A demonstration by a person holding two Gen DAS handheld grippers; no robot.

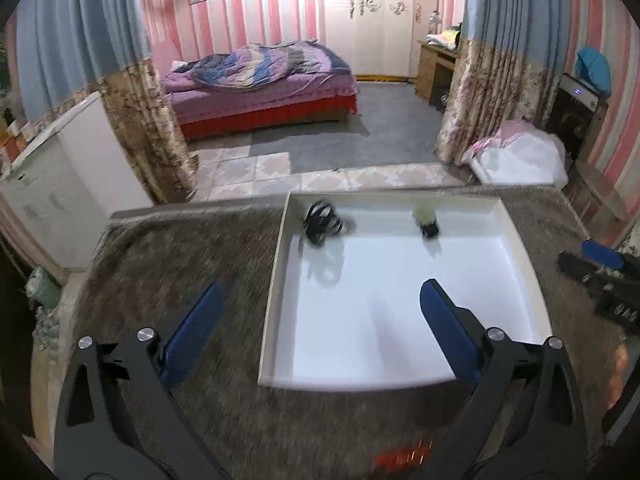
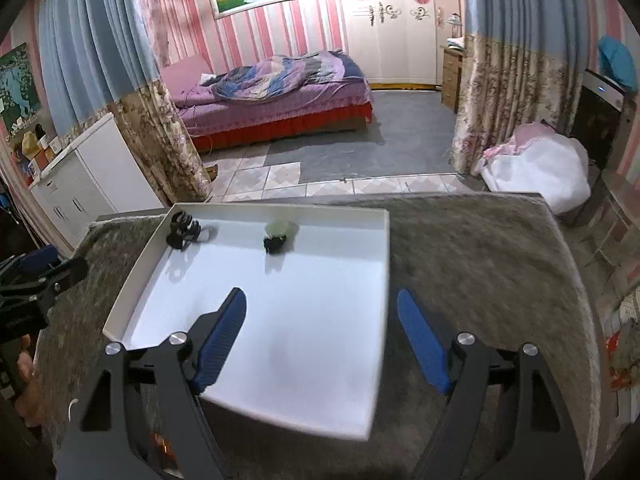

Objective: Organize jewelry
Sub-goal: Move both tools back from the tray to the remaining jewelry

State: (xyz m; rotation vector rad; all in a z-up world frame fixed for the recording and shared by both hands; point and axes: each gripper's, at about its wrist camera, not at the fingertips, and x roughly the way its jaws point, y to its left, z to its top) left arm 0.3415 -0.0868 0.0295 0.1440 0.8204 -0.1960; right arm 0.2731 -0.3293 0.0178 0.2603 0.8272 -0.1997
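A white shallow tray (image 1: pixel 276 264) (image 2: pixel 386 264) lies on a grey furry table cover. In its far left corner sits a black claw hair clip (image 1: pixel 322 222) (image 2: pixel 182 229). Near the far wall sits a small black item with a pale green top (image 1: pixel 427 222) (image 2: pixel 278 236). My left gripper (image 1: pixel 320 300) is open and empty, its fingers straddling the tray's left wall above the near part. My right gripper (image 2: pixel 322 308) is open and empty, straddling the tray's right wall. Each gripper shows at the edge of the other view (image 1: pixel 604 276) (image 2: pixel 36 280).
The grey furry cover (image 1: pixel 180 264) (image 2: pixel 480 264) spreads around the tray to the table's edges. An orange-red blurred item (image 1: pixel 404 456) (image 2: pixel 162 442) lies at the near edge. Beyond the table are tiled floor, a white cabinet (image 1: pixel 60 176), curtains and a bed.
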